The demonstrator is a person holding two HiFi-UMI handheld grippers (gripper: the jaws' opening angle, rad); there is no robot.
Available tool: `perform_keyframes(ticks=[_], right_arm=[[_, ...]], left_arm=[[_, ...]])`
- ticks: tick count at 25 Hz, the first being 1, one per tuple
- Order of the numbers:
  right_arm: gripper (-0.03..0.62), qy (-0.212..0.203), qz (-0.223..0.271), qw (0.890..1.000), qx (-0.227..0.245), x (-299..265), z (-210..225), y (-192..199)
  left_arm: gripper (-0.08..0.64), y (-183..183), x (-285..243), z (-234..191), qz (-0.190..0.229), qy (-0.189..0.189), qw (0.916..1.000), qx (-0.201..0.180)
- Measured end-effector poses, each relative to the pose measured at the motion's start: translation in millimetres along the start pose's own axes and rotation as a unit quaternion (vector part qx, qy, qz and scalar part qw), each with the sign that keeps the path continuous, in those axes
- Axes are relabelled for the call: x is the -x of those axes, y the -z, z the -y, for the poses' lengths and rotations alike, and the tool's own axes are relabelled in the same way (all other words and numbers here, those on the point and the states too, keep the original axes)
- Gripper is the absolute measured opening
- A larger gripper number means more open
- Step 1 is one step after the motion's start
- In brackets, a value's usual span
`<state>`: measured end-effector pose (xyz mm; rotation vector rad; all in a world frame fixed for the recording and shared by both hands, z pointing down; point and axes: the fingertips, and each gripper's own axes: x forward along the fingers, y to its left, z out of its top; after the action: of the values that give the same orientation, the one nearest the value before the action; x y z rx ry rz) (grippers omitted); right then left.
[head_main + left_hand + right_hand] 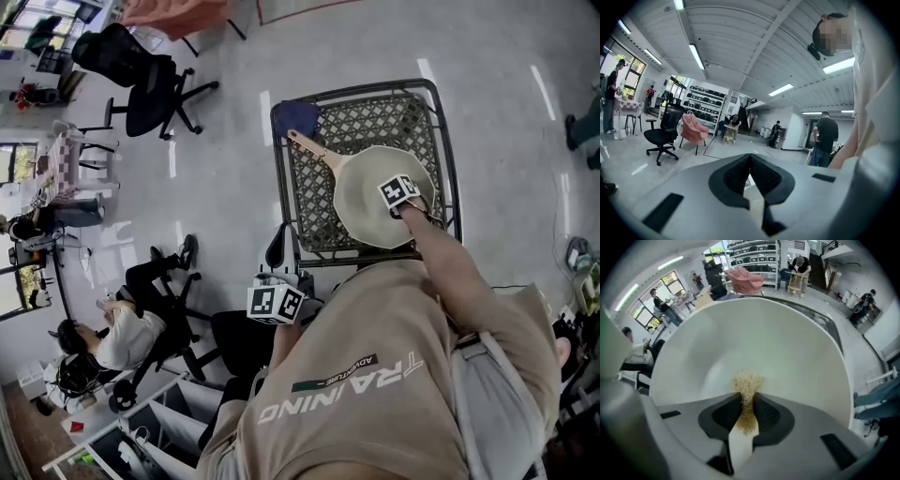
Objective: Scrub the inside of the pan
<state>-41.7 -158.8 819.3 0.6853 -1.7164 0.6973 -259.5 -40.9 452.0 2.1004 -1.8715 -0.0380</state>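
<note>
Where the head view looks steeply down, we see the pan (pixel 375 202) lying flat on a mesh table (pixel 309 202), toward its right side. Its long axis runs on a slant: the bowl sits nearer us and to the right, and the handle (pixel 317 150) points away and to the left, its tip just beside a dark cloth (pixel 298 117) at the table's far left corner. The right gripper (pixel 398 195) hangs over the right part of the bowl, inside the rim. The left gripper (pixel 277 302) is held close to our body, off the table and well apart from the pan.

In the left gripper view, we find the left gripper (pixel 751 176) clenched on nothing, its pads meeting. It looks out across the room toward a black chair (pixel 663 133) and a pink chair (pixel 693 129).

In the right gripper view, the right gripper (pixel 749 404) is clamped on a scrubber (pixel 747 390), a tuft of pale, straw-coloured fibres that sticks out past the pads. The pan's (pixel 764 343) white inside fills the picture just beyond it. We cannot tell whether the fibres touch that surface.
</note>
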Motion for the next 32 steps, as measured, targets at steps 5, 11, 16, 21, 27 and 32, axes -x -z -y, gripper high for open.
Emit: perform_keyframes(ticks=[5, 11, 16, 21, 27, 32], right_arm=[[0.091, -0.112, -0.021, 0.991, 0.07, 2, -86, 8], [0.091, -0.12, -0.033, 0.988, 0.092, -13, -105, 20], [0.092, -0.055, -0.07, 0.99, 0.11, -19, -71, 24], [0.092, 0.03, -0.119, 0.983, 0.138, -15, -23, 46], [0.091, 0.056, -0.087, 0.981, 0.161, 9, -2, 36], [0.091, -0.049, 0.06, 0.99, 0.116, 76, -10, 8]], left_arm=[[0.018, -4, 2, -5, 0.004, -0.011, 0.9999, 0.005], [0.018, -3, 11, -10, 0.0, -0.024, 0.9997, 0.001], [0.018, 10, 13, -16, 0.003, -0.023, 0.9997, 0.01], [0.018, 14, -2, -7, 0.001, 0.008, 0.9999, 0.011], [0.018, 9, -21, 8, 0.001, 0.059, 0.9983, -0.001], [0.018, 10, -41, 17, -0.004, 0.089, 0.996, -0.004]])
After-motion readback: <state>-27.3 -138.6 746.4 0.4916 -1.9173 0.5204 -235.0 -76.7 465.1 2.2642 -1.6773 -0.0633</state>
